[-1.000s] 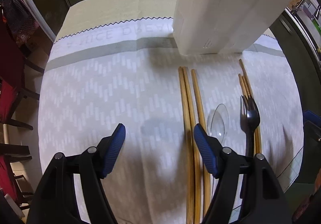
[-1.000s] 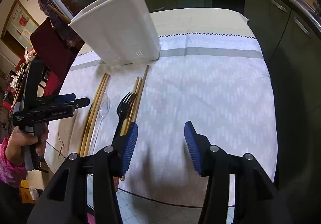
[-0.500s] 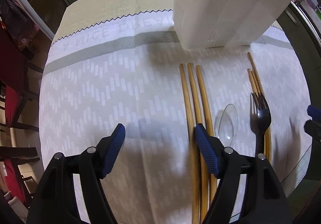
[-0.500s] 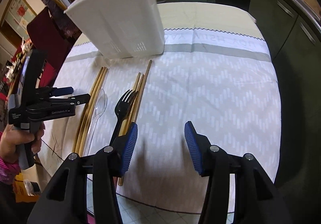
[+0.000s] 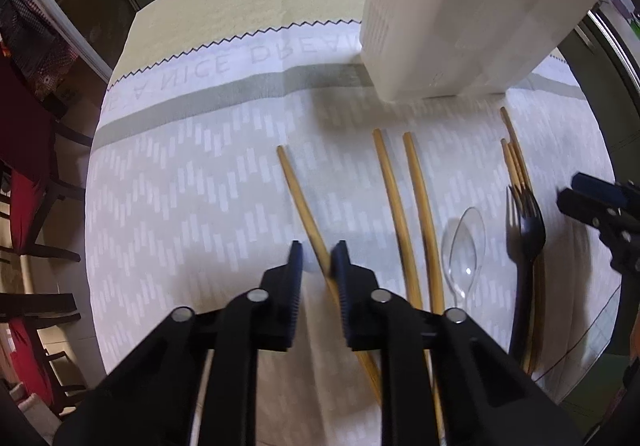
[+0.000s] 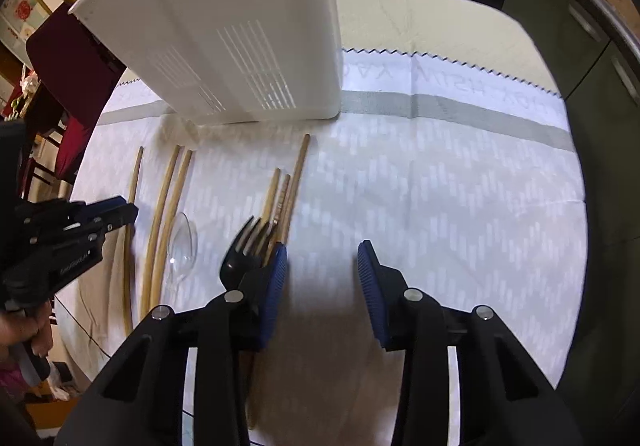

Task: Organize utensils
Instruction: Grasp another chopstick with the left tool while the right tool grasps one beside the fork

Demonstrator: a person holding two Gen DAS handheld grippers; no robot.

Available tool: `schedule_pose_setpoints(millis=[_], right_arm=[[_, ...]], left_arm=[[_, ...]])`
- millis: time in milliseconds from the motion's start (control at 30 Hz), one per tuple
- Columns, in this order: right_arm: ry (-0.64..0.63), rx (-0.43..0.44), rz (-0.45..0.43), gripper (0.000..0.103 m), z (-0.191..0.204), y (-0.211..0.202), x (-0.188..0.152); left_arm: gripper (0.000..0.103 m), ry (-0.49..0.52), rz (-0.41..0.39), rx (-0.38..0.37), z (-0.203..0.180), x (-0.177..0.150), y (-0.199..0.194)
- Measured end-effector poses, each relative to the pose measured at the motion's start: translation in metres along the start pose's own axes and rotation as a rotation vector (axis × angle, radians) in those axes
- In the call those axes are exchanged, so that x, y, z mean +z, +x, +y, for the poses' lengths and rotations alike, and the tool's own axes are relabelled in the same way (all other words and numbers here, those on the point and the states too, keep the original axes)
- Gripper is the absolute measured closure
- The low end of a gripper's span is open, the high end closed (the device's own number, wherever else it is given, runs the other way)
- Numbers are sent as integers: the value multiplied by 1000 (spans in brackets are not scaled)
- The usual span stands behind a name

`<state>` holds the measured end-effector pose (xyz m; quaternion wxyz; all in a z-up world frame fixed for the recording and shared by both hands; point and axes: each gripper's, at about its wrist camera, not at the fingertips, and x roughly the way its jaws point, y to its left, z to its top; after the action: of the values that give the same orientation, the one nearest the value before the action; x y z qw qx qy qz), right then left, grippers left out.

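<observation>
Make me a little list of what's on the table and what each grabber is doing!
left gripper: shut on one chopstick, angled away from the others
right gripper: open, holding nothing
fork: black, lying on chopsticks
spoon: clear, flat on cloth
holder: white, upright behind the utensils

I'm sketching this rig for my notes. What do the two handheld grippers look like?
Both the left gripper and the right gripper have black plastic linkage arms with round silver pins and ribbed blue fingertip pads. The left one carries small white lettering.
</observation>
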<state>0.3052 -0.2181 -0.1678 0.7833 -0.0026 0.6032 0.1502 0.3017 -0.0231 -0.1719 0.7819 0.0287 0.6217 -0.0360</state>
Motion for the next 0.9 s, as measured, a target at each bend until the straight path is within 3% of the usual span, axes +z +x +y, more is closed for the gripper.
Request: schedule_pose_setpoints(millis=[200,567,833,900], right_arm=[[-16,-6,20,69,8,11,6],[-12,-47,36,73,22,31,16],[-31,-120,24,78,42,44,30],[-51,-139,16,83,49,47,32]], left_arm=[[89,39,12,10,14,-6,0],[92,108,-33,27,-5,-5,1],[93,138,-42,10,-11,-7,0],[93,146,-47,16,-14,-8,0]])
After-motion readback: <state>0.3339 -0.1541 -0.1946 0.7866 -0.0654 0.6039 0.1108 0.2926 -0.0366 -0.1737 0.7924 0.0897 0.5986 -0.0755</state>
